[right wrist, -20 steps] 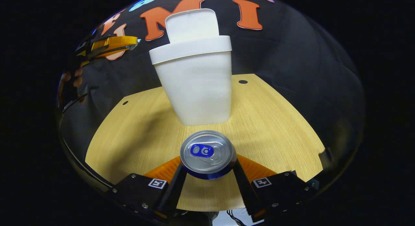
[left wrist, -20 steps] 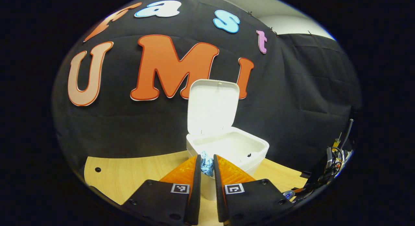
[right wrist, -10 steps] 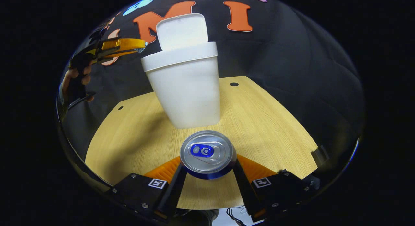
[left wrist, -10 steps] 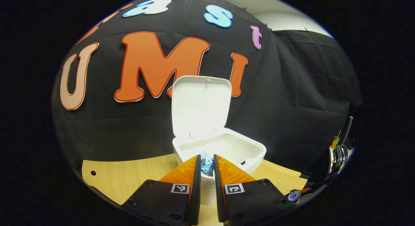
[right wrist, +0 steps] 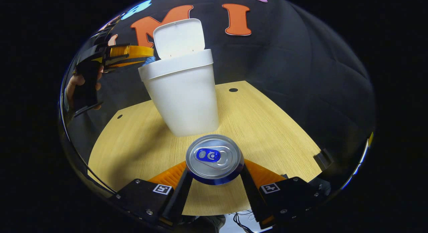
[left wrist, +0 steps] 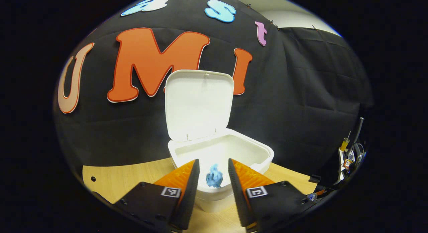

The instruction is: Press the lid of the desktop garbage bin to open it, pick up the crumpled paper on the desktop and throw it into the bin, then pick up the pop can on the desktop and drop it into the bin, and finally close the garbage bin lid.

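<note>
Two steps are wrapping up: lid [left wrist: 199,104] is standing open, your left hand-held gripper [left wrist: 212,168] is spread, paper [left wrist: 214,177] dropping into the bin [right wrist: 182,92] at lower centre. Right hand-held gripper [right wrist: 214,174] is clamping the can [right wrist: 214,158]; drop and lid-closing are remaining.

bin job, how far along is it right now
Done: lid is up on the bin. In hand: left gripper is open over the bin mouth, paper loose between its fingers; right gripper grips the can. Left: drop the can in, close the lid.
</note>
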`<state>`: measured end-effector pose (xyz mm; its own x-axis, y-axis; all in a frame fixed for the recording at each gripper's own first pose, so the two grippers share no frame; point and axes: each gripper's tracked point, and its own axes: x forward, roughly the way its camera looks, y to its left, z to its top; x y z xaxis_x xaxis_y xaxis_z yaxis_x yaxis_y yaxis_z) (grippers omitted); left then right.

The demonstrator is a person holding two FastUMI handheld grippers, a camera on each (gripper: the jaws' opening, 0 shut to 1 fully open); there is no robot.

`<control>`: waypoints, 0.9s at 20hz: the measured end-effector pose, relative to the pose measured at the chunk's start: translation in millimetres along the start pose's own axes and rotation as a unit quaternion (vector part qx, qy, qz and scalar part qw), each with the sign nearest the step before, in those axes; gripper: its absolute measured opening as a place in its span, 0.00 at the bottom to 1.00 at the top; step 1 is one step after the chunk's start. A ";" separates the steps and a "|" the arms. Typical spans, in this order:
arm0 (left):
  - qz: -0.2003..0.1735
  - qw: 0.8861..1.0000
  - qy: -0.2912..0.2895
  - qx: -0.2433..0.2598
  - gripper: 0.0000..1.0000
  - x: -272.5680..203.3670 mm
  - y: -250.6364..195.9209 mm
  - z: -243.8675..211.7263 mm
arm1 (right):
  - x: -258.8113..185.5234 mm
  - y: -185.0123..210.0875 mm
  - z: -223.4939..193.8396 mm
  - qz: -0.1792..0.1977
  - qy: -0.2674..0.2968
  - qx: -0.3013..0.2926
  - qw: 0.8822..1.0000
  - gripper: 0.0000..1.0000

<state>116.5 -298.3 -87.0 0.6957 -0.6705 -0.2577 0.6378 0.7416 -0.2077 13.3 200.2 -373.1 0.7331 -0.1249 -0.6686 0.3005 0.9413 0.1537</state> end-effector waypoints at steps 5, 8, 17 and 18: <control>0.010 1.000 -0.006 0.003 0.87 -6.6 5.4 1.7 | -3.9 1.1 17.9 -0.005 -0.017 0.001 1.000 0.81; 0.030 0.999 -0.013 0.010 0.96 -18.8 18.3 6.5 | -9.6 1.5 37.8 -0.002 -0.034 0.002 0.999 0.81; 0.076 0.997 -0.028 -0.001 0.98 -72.2 56.3 15.2 | -27.2 30.4 127.6 0.019 -0.101 -0.042 0.994 0.81; 0.081 0.996 -0.031 -0.003 0.98 -78.0 60.9 16.2 | -30.6 37.2 138.9 0.027 -0.110 -0.045 0.992 0.81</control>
<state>106.4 -201.2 -64.3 0.8087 -0.5411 -0.2306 0.5128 0.8407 -0.1740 86.8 195.5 -245.9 0.8655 -0.1301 -0.4838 0.2090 0.9714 0.1127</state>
